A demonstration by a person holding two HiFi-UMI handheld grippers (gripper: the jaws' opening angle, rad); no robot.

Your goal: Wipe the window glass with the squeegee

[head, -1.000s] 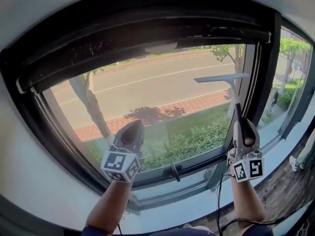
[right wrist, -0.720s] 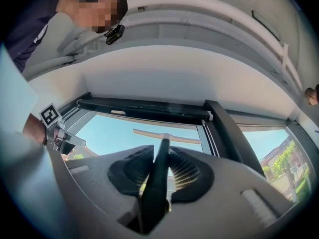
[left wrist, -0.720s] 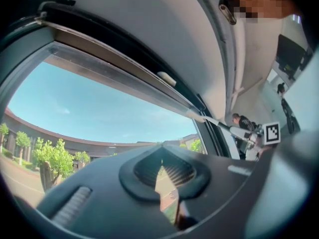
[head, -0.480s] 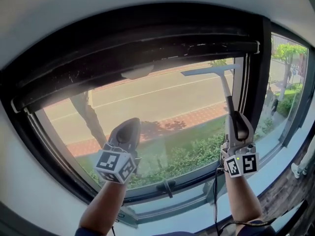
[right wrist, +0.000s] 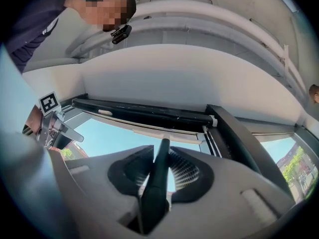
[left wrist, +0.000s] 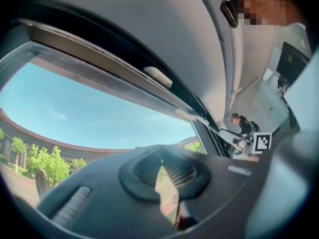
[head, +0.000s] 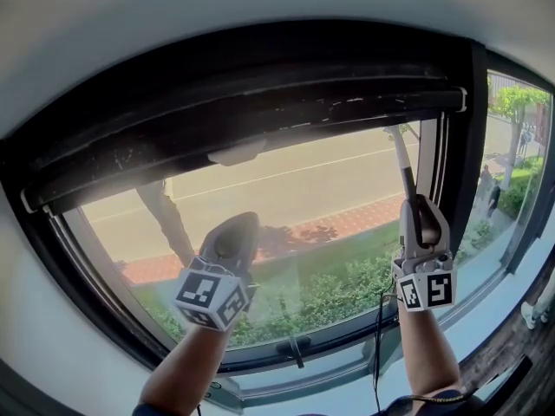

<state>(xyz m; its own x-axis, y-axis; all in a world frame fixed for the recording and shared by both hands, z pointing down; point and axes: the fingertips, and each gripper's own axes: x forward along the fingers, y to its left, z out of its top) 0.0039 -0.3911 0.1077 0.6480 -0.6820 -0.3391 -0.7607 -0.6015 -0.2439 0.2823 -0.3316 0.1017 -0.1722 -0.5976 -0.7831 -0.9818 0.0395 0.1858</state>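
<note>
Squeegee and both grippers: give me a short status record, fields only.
Right gripper: jaws shut on squeegee handle
Left gripper: jaws nearly together, nothing between them
Blade: along top edge of window glass, right side

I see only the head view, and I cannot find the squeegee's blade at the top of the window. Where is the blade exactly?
Observer: In the right gripper view the squeegee blade sits at the top edge of the window glass, just under the black roller bar.
Operator: Are the right tongs closed on it?
Observer: Yes, the right tongs are shut on its black handle.
Operator: And the left tongs?
Observer: The left tongs are shut, with nothing between them.
</note>
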